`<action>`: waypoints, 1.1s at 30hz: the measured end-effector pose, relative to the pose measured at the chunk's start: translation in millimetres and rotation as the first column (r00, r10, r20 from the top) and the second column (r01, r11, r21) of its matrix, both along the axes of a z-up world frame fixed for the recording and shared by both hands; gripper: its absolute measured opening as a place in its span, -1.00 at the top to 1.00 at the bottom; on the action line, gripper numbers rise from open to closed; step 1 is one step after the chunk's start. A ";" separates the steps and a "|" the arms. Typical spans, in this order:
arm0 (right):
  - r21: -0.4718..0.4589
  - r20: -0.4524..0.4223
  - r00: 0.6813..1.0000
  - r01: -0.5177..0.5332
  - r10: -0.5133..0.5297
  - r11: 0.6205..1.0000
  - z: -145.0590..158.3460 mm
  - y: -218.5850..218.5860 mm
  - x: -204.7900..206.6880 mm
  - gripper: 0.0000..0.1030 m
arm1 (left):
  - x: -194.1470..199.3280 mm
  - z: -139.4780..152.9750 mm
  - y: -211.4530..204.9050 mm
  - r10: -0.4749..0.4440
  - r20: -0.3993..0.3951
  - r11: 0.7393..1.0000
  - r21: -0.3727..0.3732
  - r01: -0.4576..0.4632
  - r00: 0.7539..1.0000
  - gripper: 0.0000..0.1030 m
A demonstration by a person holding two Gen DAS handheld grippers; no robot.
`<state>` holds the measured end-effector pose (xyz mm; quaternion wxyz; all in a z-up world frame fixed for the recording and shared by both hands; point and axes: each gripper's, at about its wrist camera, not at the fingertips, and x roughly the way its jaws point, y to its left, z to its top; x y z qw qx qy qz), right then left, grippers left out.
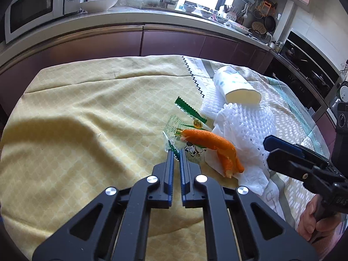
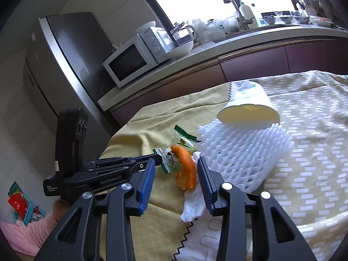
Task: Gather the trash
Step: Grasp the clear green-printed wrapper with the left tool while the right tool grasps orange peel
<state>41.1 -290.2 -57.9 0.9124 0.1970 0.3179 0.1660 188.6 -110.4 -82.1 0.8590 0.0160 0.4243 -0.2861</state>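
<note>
An orange peel [image 1: 214, 146] lies on a clear green-printed wrapper [image 1: 184, 130] and a crumpled white tissue [image 1: 245, 163] on the yellow tablecloth. My left gripper [image 1: 176, 153] is shut on the wrapper's near edge. My right gripper [image 2: 176, 165] is open, its fingers either side of the orange peel [image 2: 187, 167], just above it. The wrapper [image 2: 171, 158] and tissue [image 2: 193, 204] show under it. The left gripper [image 2: 156, 157] comes in from the left there. A white foam fruit net [image 2: 241, 152] and a tipped paper cup [image 2: 248, 106] lie beyond.
The tablecloth [image 1: 87, 108] is rumpled, with a patterned cloth [image 2: 315, 152] on the right half. A kitchen counter [image 1: 152, 15] with a microwave [image 2: 130, 61] runs behind the table. A fridge [image 2: 65, 54] stands at the left.
</note>
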 end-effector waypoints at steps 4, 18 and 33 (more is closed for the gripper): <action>-0.021 -0.048 0.999 -0.021 0.020 1.000 -8.2 9.1 12.2 0.25 | -9.6 9.6 4.2 -0.001 0.039 1.000 0.006 0.001 0.999 0.94; -0.118 -0.121 0.992 -0.048 0.033 0.992 -18.1 29.1 20.5 0.26 | -32.6 20.8 57.2 0.053 0.083 0.999 0.007 -0.054 0.995 0.95; -0.128 -0.148 0.989 -0.024 0.005 0.992 -21.7 24.4 25.1 0.87 | -6.6 -6.1 78.2 0.121 -0.061 0.991 -0.046 -0.124 0.991 0.09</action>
